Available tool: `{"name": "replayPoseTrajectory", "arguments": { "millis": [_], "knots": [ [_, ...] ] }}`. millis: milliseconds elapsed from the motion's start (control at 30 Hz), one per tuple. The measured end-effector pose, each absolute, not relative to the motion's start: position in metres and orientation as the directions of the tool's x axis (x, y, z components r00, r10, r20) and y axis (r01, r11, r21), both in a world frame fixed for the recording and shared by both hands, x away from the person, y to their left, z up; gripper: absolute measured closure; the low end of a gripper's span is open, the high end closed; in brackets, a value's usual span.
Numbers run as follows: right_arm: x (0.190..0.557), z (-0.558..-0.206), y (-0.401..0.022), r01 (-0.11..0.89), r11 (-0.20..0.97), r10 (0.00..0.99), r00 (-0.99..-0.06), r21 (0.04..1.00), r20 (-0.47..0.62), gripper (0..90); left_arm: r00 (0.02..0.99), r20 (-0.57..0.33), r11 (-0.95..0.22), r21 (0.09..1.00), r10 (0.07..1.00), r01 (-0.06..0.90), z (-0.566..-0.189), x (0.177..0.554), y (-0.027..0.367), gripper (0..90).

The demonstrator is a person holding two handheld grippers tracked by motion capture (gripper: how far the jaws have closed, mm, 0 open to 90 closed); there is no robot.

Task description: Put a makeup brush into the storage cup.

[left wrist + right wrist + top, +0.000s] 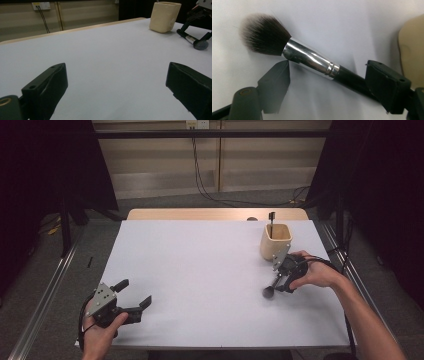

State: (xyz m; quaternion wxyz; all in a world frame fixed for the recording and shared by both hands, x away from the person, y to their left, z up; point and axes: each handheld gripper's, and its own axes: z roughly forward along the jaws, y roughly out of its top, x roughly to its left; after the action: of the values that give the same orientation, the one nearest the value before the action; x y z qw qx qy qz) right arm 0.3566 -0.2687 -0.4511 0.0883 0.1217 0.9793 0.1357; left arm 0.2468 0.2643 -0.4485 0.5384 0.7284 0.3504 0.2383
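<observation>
A makeup brush (pixel 312 58) with dark bristles, a shiny metal collar and a black handle lies slantwise on the white table (pixel 200 270). My right gripper (pixel 278 282) points down over it, its jaws open and straddling it. One jaw tip is at the collar and the other stands in front of the handle. The brush head (pixel 268 292) rests on the table. A beige cup (pixel 276 241) stands just behind the right gripper, with a black stick (pixel 271 217) rising from it. My left gripper (pixel 134 291) rests open at the near left, with nothing between its jaws.
The table's wooden far edge (pixel 215 214) shows behind the white cover. Cables (pixel 200 180) run down the back wall to the floor. Dark curtains hang at both sides. From the left gripper view, the cup (pixel 164 16) and the brush (pixel 193 41) are far off at the right.
</observation>
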Motion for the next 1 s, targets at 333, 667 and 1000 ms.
{"name": "replayPoseTrajectory", "arguments": {
  "millis": [333,667,1000],
  "knots": [
    [0.3570,-0.4513,-0.2645,0.214,0.943,0.248,-0.962,0.256,-0.110,41.9,0.640,-0.030,-0.176,0.951,0.768,0.255,-0.4483,0.2470,0.2648,4.0],
    [0.3547,-0.4502,-0.2603,0.227,0.945,0.245,-0.968,0.236,-0.050,63.1,0.638,-0.030,-0.174,0.951,0.769,0.254,-0.4482,0.2470,0.2650,4.0],
    [0.3544,-0.4499,-0.2596,0.239,0.944,0.247,-0.969,0.228,-0.006,73.8,0.638,-0.027,-0.177,0.951,0.769,0.253,-0.4482,0.2468,0.2653,4.0]
  ]
}}
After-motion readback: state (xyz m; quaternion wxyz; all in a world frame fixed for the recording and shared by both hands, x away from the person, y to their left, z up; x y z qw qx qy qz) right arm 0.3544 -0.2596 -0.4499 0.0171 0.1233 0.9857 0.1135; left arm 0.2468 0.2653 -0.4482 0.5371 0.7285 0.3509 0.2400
